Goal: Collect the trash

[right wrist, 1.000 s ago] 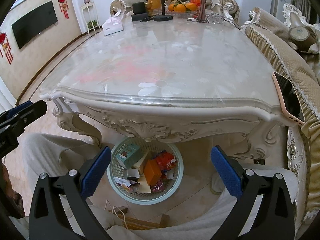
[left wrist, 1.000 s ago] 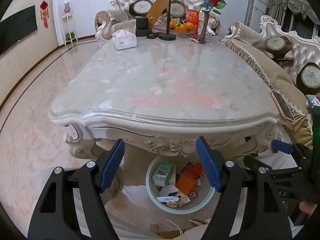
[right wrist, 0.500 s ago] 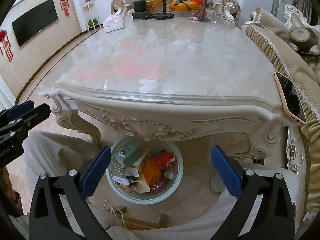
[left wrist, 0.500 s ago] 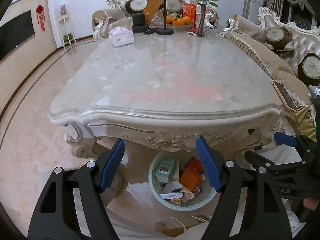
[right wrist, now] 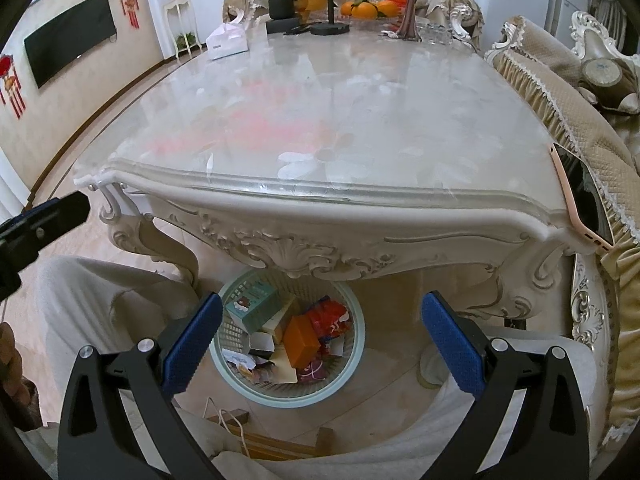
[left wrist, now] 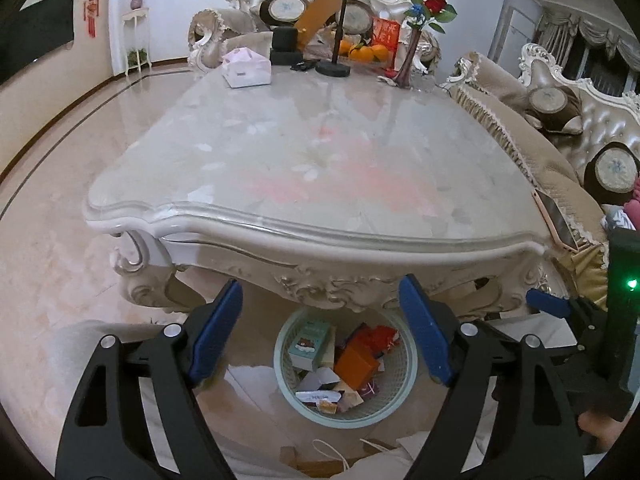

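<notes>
Marble-topped table fills both views toward 12 o'clock. Beneath its near edge, at 6 o'clock, the trash basket holds boxes and wrappers. My left gripper and right gripper both stand wide apart, holding nothing. Phone lies at 3 o'clock.

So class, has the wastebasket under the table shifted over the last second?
Cannot tell. The wastebasket keeps its place under the table's carved edge; slight shifts look like camera motion.
</notes>
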`<action>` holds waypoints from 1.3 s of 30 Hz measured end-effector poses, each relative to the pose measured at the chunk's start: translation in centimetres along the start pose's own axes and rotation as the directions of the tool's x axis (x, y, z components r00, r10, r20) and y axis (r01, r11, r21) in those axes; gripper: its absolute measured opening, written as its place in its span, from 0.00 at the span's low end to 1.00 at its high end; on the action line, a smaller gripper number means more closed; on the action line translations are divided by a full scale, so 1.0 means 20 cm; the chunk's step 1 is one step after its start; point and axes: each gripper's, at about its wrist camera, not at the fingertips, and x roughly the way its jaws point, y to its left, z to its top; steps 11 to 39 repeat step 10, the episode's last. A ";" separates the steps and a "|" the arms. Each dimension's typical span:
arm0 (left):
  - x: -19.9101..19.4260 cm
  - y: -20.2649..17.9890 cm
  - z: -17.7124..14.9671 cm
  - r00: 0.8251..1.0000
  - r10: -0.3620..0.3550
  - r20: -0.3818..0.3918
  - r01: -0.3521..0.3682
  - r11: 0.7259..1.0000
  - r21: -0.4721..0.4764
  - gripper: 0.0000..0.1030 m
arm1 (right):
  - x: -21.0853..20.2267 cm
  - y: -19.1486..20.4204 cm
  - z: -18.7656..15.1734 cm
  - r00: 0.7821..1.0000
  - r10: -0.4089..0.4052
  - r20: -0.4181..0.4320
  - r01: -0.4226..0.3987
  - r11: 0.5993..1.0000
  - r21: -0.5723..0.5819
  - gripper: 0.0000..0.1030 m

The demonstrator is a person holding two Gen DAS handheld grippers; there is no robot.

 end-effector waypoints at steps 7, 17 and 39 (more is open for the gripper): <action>0.03 -0.05 0.01 0.999 0.040 -0.023 -0.038 0.997 0.069 0.81 | 0.01 -0.01 0.00 1.000 0.006 -0.005 -0.006 1.000 0.004 0.93; 0.03 -0.06 0.00 0.997 0.071 -0.012 -0.070 0.993 0.093 0.81 | 0.01 -0.02 0.00 1.000 0.008 -0.008 -0.008 1.000 0.014 0.93; 0.03 -0.06 0.00 0.997 0.071 -0.012 -0.070 0.993 0.093 0.81 | 0.01 -0.02 0.00 1.000 0.008 -0.008 -0.008 1.000 0.014 0.93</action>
